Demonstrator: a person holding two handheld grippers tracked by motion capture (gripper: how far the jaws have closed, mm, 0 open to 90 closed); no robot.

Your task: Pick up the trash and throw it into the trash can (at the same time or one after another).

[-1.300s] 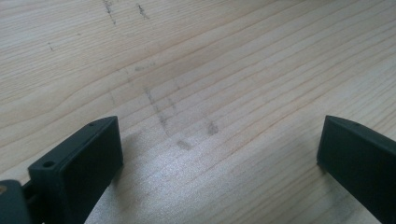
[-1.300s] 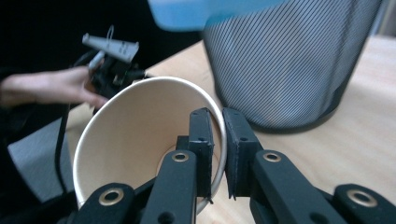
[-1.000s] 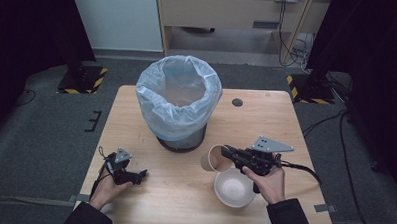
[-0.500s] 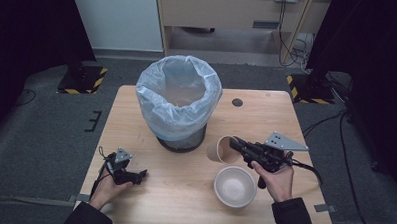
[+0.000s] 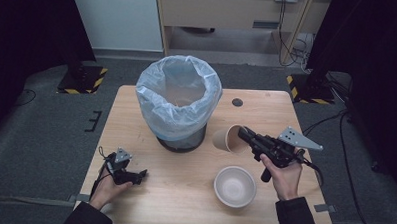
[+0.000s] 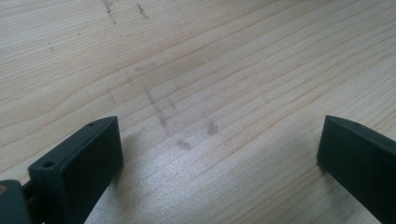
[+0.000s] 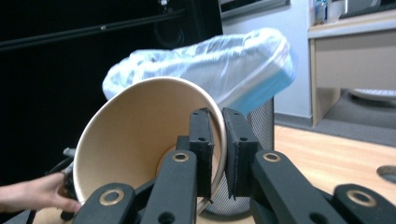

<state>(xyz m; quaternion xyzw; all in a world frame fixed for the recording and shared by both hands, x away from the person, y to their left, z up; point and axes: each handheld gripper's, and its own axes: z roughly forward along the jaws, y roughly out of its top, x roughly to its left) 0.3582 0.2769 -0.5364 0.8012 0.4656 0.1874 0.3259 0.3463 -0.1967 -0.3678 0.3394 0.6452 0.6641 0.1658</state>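
My right gripper is shut on the rim of a brown paper cup, held tipped on its side above the table, just right of the bin. In the right gripper view the cup faces the camera with its rim pinched between the black fingers. A mesh waste bin lined with a pale blue plastic bag stands at the middle of the table; the same bin rises behind the cup. My left gripper rests on the table at the front left, open, with bare wood between its fingers.
A white paper bowl sits on the table in front of the right hand. The wooden table has a round cable hole at the back right. Dark floor, cables and a cabinet lie beyond the table.
My right hand has lifted the cup and carried it away from the bowl, toward the back right. The left hand has stayed where it was.
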